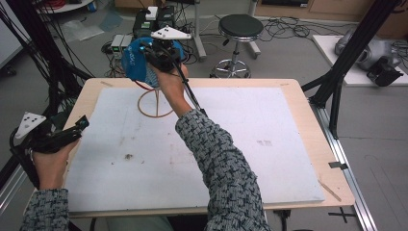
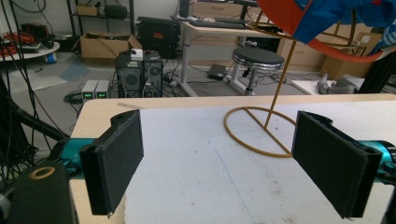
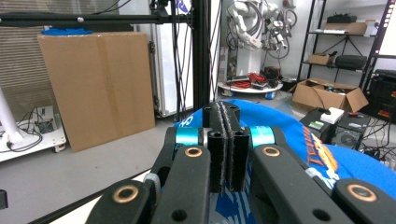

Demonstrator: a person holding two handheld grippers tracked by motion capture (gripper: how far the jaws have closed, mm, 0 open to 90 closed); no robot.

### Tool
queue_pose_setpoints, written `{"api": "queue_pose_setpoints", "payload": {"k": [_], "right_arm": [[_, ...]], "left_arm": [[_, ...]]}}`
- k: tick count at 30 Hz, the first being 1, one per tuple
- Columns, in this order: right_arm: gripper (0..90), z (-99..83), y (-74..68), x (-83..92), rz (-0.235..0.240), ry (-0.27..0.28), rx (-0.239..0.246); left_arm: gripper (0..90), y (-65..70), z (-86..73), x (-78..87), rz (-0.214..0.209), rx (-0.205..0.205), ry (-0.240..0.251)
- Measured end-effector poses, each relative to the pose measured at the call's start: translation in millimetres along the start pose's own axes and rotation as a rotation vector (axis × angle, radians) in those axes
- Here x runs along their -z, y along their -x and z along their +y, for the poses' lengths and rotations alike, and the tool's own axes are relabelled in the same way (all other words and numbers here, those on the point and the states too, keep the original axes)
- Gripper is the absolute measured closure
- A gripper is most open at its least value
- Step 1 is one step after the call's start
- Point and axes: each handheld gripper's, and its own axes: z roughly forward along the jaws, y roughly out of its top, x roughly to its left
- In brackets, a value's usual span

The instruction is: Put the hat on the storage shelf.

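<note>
Right tongs [image 1: 150, 47] are clenched on the blue cap [image 1: 133, 62] above the wire stand [image 1: 155, 103] at the surface's [image 1: 288, 139] far edge; left tongs [image 2: 219, 163] stand released. We judge the cap soft, light and floppy, best gripped at its fabric edge.

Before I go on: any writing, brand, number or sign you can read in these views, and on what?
None reads whole.
Blue cap pinched in the right gripper: orange letters, roughly "TE...", cut off and blurred.
Same cap, front edge: white letters, too blurred.
Grey boxes on the floor: green displays, too small.
White table mat: faint mark, unreadable.
</note>
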Motion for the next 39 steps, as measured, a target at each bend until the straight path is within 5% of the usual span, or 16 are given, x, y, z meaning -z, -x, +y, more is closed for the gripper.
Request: {"api": "queue_pose_setpoints", "payload": {"k": [23,39], "right_arm": [[89.6,-16.5,5.3,-30.2,-0.058,-0.025,0.012],[87.9,-20.5,5.0,-35.9,-0.091,-0.059,0.025]], "left_arm": [[17.0,0.6,-1.4,-2.0,-0.008,-0.007,-0.013],[17.1,0.6,-1.4,-2.2,-0.018,-0.005,-0.015]]}}
